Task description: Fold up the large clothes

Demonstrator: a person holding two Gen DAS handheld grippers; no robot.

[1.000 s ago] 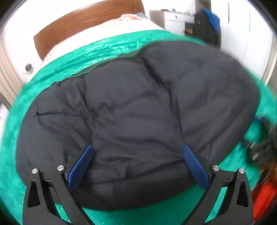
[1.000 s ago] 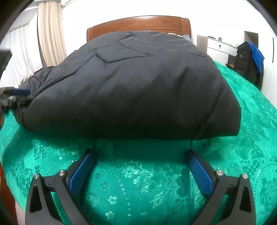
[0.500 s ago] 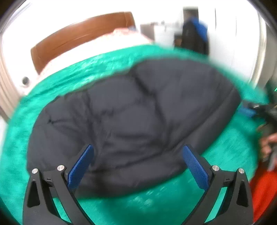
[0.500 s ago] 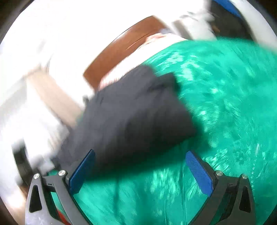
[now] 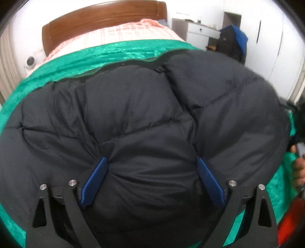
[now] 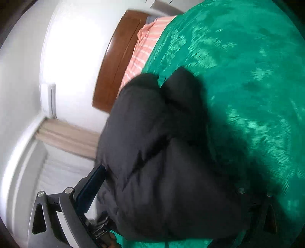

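A: Left wrist view: the puffy black coat (image 5: 144, 118) is laid on the green bed (image 5: 118, 52). The left tongs (image 5: 151, 172) are pressed wide around a soft bulge, having just been closing.

B: The right tongs (image 6: 169, 179) are also wide, closing around its edge. The coat is judged light and squashy; a thick edge should be taken.

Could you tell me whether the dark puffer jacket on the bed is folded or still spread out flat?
Folded: the dark puffer jacket sits as a thick, compact bundle on the green bedspread, no sleeves trailing.

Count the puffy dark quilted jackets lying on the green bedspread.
1: the puffy dark quilted jacket lies bunched on the green patterned bedspread, below the wooden headboard. More could be hidden underneath.
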